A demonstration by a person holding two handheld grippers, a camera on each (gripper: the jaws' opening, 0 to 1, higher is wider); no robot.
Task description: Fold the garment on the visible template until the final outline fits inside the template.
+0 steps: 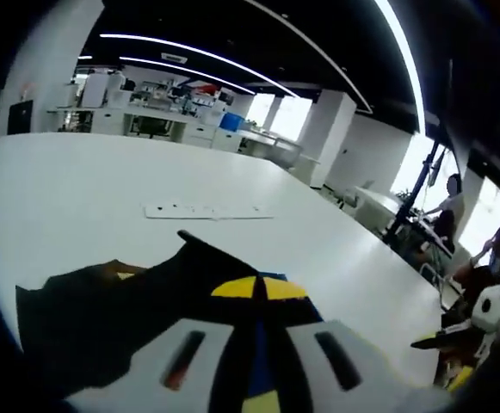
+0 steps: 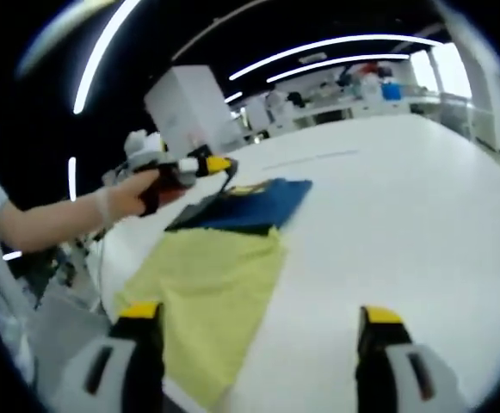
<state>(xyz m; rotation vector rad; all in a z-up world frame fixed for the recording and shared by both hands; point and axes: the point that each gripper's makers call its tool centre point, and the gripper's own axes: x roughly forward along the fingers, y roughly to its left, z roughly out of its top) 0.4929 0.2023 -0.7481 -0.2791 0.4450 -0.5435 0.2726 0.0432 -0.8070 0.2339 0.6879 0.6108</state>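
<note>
A dark blue garment (image 2: 251, 205) lies on the white table (image 2: 404, 198), its near edge overlapping a yellow template sheet (image 2: 211, 288). In the left gripper view the garment (image 1: 103, 318) looks almost black and spreads to the lower left. My left gripper (image 1: 258, 291) has its yellow-tipped jaws close together, with dark fabric between them. In the right gripper view that left gripper (image 2: 215, 165), held by a gloved hand (image 2: 120, 200), sits at the garment's far left corner. My right gripper (image 2: 258, 314) stands open above the template, nothing between its jaws.
A thin white strip (image 1: 206, 211) lies farther out on the table (image 1: 103, 189). The table's edge runs along the right, where people (image 1: 452, 211) sit. Benches with equipment (image 1: 172, 116) stand at the back of the room.
</note>
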